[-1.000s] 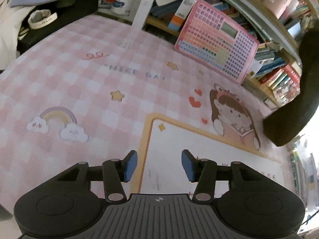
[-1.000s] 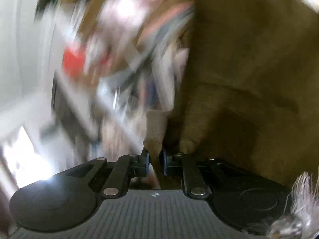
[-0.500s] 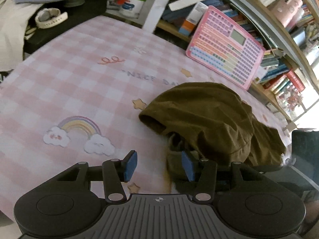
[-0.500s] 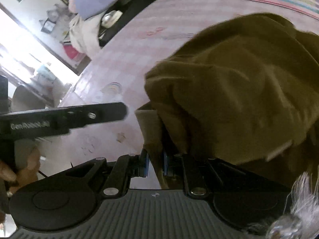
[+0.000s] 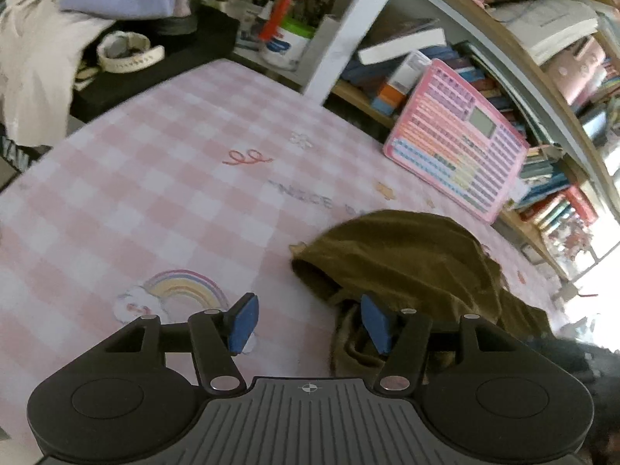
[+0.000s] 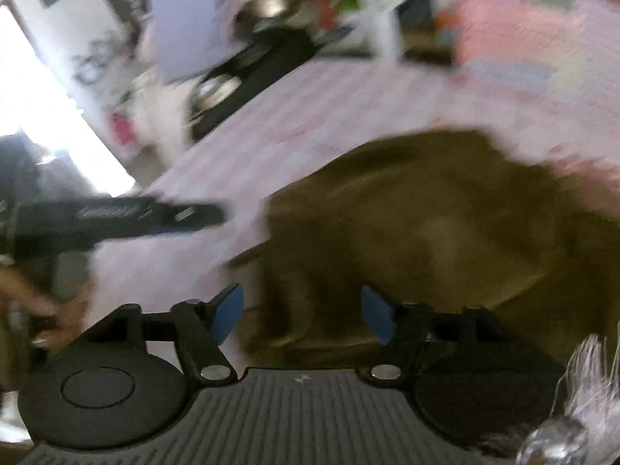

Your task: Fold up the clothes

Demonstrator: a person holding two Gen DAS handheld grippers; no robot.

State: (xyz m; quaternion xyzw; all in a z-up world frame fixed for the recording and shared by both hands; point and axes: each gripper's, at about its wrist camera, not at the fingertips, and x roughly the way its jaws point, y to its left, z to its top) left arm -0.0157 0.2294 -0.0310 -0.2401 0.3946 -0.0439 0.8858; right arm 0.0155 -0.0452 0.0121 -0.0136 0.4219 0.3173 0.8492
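Both tongs, left (image 5: 306, 323) and right (image 6: 300, 317), have just opened, empty. Crumpled brown garment (image 5: 410, 263) lies on the bench (image 5: 155, 201); grabbing bunched layers could fold it crooked.

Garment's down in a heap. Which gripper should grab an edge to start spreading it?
Probably left gripper: open, its right pad beside the garment rim. Right gripper just opened over the bulk.

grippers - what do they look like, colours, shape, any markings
Both are alike: the left gripper and the right gripper have black linkage arms with silver pivot pins, blue pads on the fingertips, a grey ribbed body with a small crosshair mark, and round black discs either side. Seen side-on in the right wrist view, the left one bears pale lettering, too blurred to read.
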